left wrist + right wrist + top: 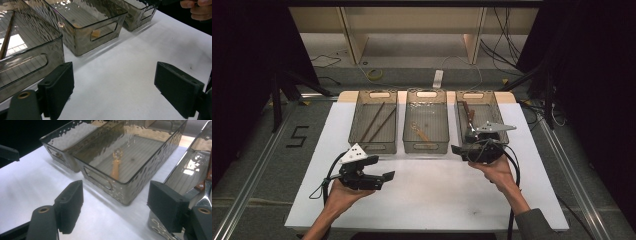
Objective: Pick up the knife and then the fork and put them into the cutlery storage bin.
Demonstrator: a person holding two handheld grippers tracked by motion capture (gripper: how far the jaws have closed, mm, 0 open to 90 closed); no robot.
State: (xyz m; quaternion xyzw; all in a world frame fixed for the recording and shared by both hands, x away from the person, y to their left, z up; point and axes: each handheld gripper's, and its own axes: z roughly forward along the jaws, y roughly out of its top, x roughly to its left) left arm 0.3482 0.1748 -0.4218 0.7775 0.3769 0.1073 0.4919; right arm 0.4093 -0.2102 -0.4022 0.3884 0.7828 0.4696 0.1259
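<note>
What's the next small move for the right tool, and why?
Probably draw the right tool back from the right bin toward the open white mat: its jaws stand open and empty at the bin's near wall, and the utensils already lie inside.

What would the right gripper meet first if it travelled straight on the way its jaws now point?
Probably the near wall of the middle bin: the right gripper, jaws open and empty, points at its front corner across bare white table. Depth is unclear, so it might graze the right bin instead.
</note>
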